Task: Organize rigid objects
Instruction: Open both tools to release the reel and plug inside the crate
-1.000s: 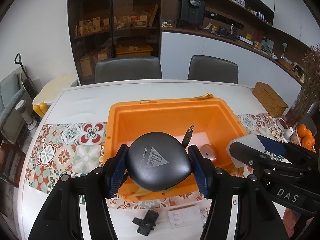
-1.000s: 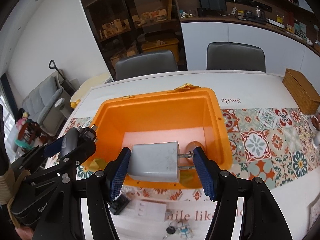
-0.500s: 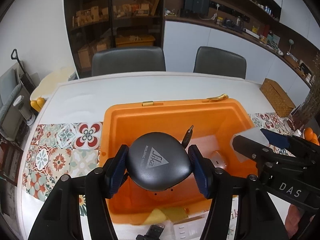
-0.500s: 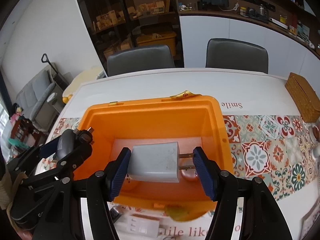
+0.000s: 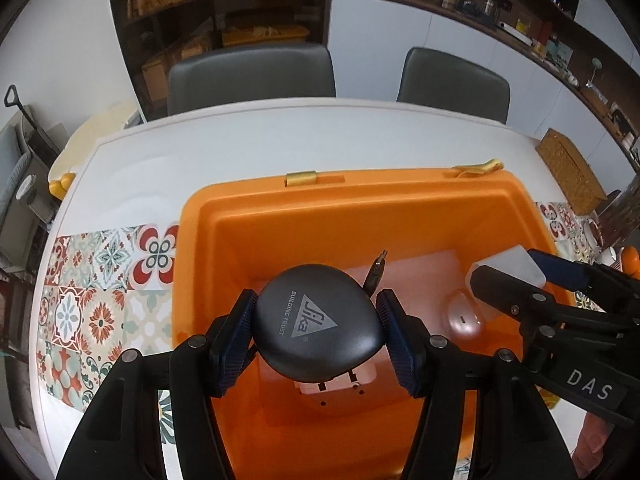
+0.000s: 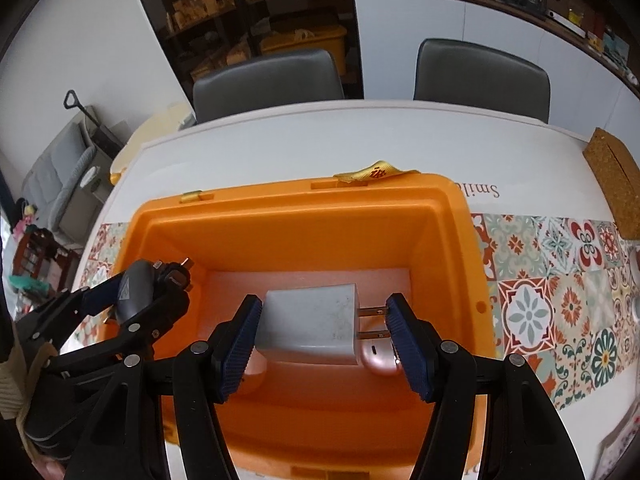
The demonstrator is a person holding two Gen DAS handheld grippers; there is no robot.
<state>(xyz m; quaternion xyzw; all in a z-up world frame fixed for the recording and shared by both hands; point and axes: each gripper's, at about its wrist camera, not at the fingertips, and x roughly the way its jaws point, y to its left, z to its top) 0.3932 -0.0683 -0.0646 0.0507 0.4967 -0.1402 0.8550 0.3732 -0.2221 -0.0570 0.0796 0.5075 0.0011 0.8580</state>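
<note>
At 9 o'clock of the bin [image 5: 400, 208] the tiled runner [image 5: 104, 280] lay on the white table [image 5: 248, 140]. The left gripper [image 5: 318, 330] hung over the near part of the bin, and its two blue pads were clamped on the sides of a dark rounded case [image 5: 318, 322] with a grey triangle logo. A small dark connector [image 5: 376, 272] stood out at 1 o'clock of the case. Under the case, on the bin floor, a white piece [image 5: 340, 384] was partly hidden; I could not tell what it was. At 3 o'clock of the case a pink rounded item [image 5: 464, 314] lay on the floor of the bin.

The right gripper [image 6: 324, 330] was also over the bin, well apart from the left one. Its fingers held a white charger [image 6: 310, 324]: the left pad [image 6: 240, 344] pressed the body and the right pad [image 6: 404, 344] touched the tips of the two prongs [image 6: 374, 322], which pointed to 3 o'clock. The pink item was just below the prongs. At 3 o'clock of the bin the runner went on, and a woven box [image 6: 614, 184] stood at the table edge at 2 o'clock.
</note>
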